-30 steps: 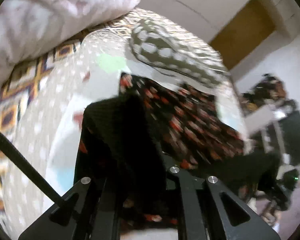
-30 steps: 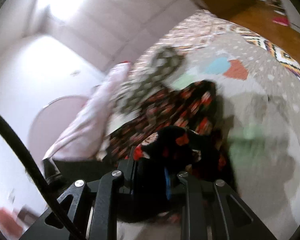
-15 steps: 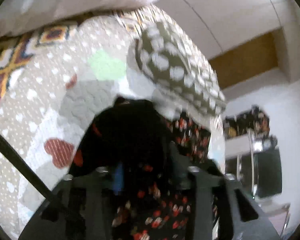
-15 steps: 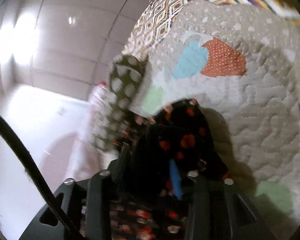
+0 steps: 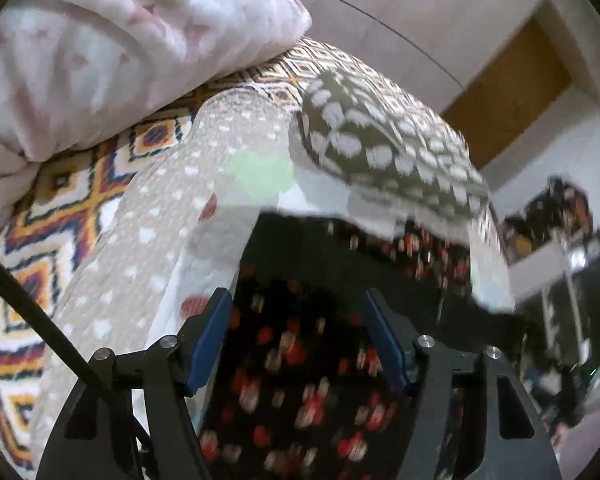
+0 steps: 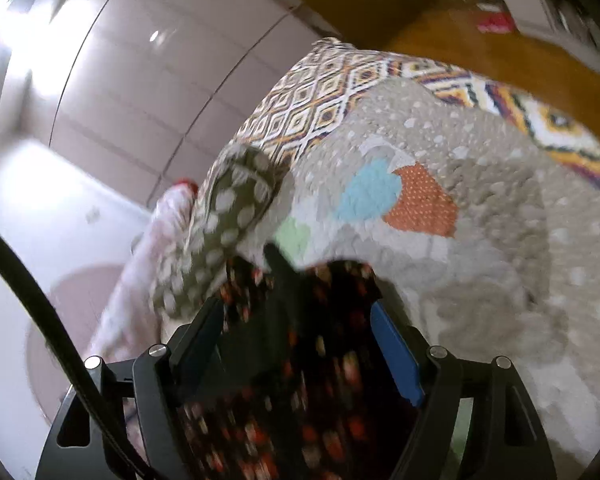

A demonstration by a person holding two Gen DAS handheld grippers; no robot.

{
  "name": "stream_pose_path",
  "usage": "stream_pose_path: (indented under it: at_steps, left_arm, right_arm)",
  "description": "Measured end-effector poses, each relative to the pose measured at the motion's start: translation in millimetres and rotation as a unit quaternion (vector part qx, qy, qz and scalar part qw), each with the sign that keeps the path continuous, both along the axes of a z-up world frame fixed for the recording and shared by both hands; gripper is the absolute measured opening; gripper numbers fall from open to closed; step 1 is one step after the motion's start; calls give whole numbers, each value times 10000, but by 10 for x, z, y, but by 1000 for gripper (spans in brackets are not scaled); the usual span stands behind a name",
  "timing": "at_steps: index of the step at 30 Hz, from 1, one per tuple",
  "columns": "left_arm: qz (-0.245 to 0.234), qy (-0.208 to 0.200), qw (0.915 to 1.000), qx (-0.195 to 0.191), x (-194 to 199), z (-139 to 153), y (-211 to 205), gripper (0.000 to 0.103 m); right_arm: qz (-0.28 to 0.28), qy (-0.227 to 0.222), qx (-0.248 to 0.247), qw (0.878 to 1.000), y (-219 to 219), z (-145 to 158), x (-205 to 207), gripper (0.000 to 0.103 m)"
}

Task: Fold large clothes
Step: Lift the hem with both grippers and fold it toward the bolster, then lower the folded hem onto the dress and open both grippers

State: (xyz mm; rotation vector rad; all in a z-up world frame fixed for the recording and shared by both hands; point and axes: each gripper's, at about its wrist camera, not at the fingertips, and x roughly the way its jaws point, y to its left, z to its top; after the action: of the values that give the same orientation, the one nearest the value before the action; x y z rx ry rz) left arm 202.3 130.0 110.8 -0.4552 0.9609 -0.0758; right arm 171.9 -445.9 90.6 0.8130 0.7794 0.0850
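No brand, label or legible writing found in either view.

Black garment point(image 5: 300, 360) with red, orange and pale flower print; lying on the bed quilt point(image 5: 140, 240), directly ahead of and beneath both tools. Fabric dark and matte, print blurred. Far edge in the left wrist view straight, running across just below a folded olive cloth point(image 5: 380, 148) with white spots. In the right wrist view, same garment point(image 6: 300, 360) narrowing to a rounded end, with a dark point of fabric raised at its top.

Left tool point(image 5: 300, 344): jaws opening, blue pads point(image 5: 208, 344) standing apart on either side of the garment, cloth between them but not pinched. Right tool point(image 6: 300, 352): jaws opening, blue pad point(image 6: 396, 356) clear on the right side, left finger dark; garment between the fingers, not gripped.

Quilt point(image 6: 480, 260) beige with white dots, carrying pale green, blue and orange patches. Beneath it a bedspread point(image 5: 60, 208) of orange, navy and white diamond pattern. Pale pink bedding point(image 5: 100, 48) bunched at the upper left of the left wrist view. Olive spotted cloth point(image 6: 228, 216) resting at the garment's far edge, overlapping it. Black cable point(image 6: 32, 300) crossing the lower left of each view.
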Motion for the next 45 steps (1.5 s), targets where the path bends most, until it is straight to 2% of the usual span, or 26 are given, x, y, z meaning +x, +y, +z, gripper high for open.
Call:
stream_pose_path:
  at_steps: [4, 8, 11, 14, 18, 21, 23, 28, 32, 34, 39, 41, 42, 43, 44, 45]
  left_arm:
    - [-204, 66, 9998, 33, -465, -62, -24, 68]
    - [-157, 201, 9997, 11, -944, -204, -33, 70]
    - [-158, 308, 9993, -154, -1264, -363, -22, 70]
    - [-116, 412, 9976, -552, -1480, -551, 16, 74]
    - [-117, 472, 9890, -1399, -1601, -810, 41, 76]
    - [-275, 266, 9830, -1794, -1541, -866, -5, 87]
    - [-359, 168, 9828, -1803, -1457, -885, -47, 88]
    - [-330, 72, 9780, -2060, -1167, -989, -59, 90]
    - [-361, 65, 9722, -2312, -978, -1047, -61, 98]
    - [-357, 37, 9706, -2380, -907, -1057, -46, 98]
    - [-164, 39, 9594, -2815, -741, -1134, 10, 98]
    - [-75, 81, 9601, -2793, -689, -1133, -24, 98]
    - [-51, 117, 9637, -2666, -680, -1118, -68, 98]
    - [-24, 176, 9683, -2492, -664, -1104, -115, 96]
    - [9, 232, 9730, -2298, -659, -1091, -152, 81]
    - [86, 377, 9825, -1823, -642, -1054, -220, 66]
  right_arm:
    - [251, -118, -71, 9996, 8, 96, -557, 81]
    - [354, -130, 158, 9992, 6, 35, -1090, 81]
    - [435, -11, 361, 9984, 84, -102, -1448, 81]
    - [475, 142, 717, 9962, 194, -331, -1707, 81]
    - [467, 302, 1320, 9897, 390, -670, -1898, 82]
    - [339, 299, 1781, 9830, 501, -844, -1881, 83]
    - [201, 152, 1832, 9828, 559, -879, -1804, 84]
    - [10, -94, 1567, 9876, 644, -857, -1502, 87]
    - [-31, -202, 1350, 9906, 724, -837, -1269, 88]
    - [-23, -284, 1319, 9909, 738, -822, -1173, 88]
    - [-56, -354, 1170, 9925, 801, -809, -947, 88]
    - [-77, -300, 944, 9951, 879, -797, -866, 88]
    - [-85, -226, 764, 9968, 934, -785, -815, 88]
    - [-93, -173, 585, 9981, 974, -779, -783, 83]
    - [-115, -117, 425, 9990, 1010, -778, -763, 77]
    - [-192, -5, 244, 9995, 1028, -799, -738, 60]
